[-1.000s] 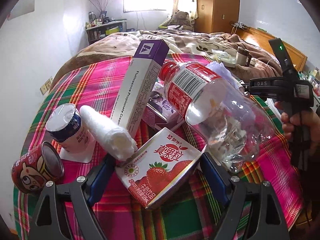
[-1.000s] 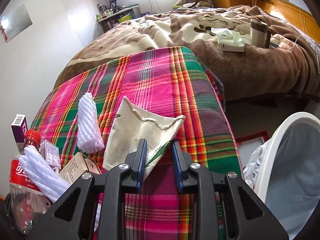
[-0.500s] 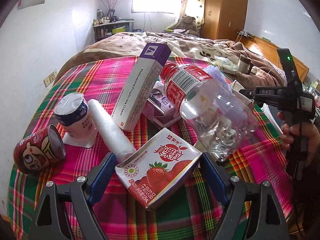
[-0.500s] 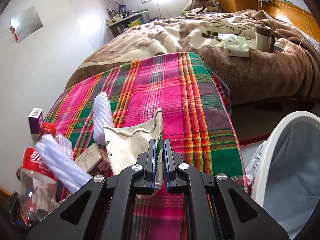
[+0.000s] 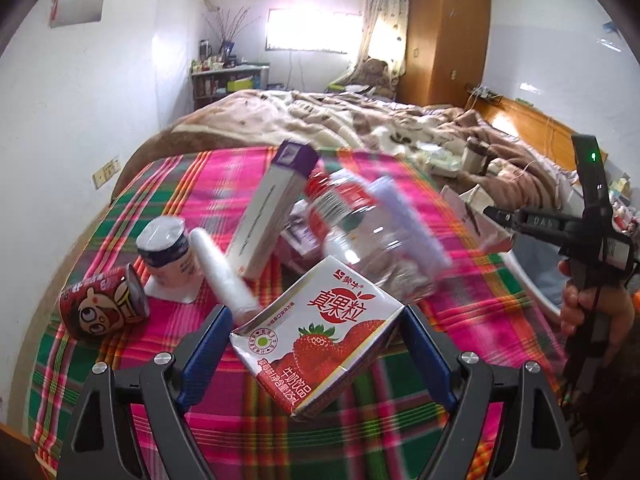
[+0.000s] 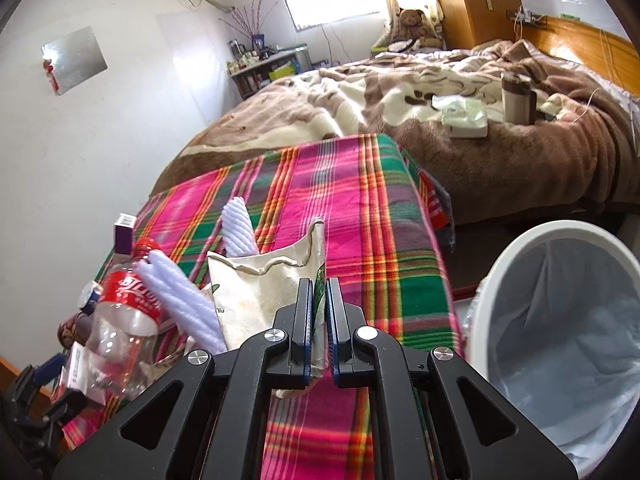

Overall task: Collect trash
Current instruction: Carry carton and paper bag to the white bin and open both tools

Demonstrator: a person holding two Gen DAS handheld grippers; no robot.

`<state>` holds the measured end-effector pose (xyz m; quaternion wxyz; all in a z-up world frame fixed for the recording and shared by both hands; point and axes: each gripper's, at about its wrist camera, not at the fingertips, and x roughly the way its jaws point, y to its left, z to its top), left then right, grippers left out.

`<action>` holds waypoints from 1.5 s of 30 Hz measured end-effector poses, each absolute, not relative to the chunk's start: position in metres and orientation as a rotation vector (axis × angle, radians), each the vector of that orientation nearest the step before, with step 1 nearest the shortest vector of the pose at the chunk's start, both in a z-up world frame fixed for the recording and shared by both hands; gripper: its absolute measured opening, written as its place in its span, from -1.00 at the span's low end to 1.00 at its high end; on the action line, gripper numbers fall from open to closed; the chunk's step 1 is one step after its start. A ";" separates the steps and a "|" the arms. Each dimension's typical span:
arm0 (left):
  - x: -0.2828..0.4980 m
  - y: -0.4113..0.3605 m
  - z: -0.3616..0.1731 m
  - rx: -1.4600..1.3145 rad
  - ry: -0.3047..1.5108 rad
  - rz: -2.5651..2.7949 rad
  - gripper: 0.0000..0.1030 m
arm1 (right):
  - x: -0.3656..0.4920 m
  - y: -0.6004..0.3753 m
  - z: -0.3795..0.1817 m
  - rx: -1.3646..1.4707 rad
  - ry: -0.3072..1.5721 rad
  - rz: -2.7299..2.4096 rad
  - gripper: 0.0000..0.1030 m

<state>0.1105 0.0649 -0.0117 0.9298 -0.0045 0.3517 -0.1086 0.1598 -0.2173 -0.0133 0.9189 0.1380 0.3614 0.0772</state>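
Trash is in both tools: the right gripper [image 6: 319, 300], which stood open a second ago, has clamped the paper bag [image 6: 264, 292] and raised it off the plaid cloth [image 6: 352, 200]. The left gripper [image 5: 316, 336] holds the strawberry milk carton [image 5: 320, 332]. The lined bin [image 6: 560, 320] gapes just right, past the cloth's edge, nothing between.

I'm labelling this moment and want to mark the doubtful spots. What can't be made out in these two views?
- Left wrist view: the clear bottle and purple-capped box are motion-blurred, so their print is unreadable.
- Left wrist view: the strawberry milk carton hides the plaid cloth under it.
- Right wrist view: the trash bin is cut off by the frame edge; its bottom is unseen.
- Right wrist view: the right gripper covers the paper bag's pinched edge.
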 end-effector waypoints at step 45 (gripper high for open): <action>0.136 -0.210 -0.001 0.104 0.693 -0.583 0.66 | 0.090 -0.384 -0.039 0.263 0.713 -0.228 -0.87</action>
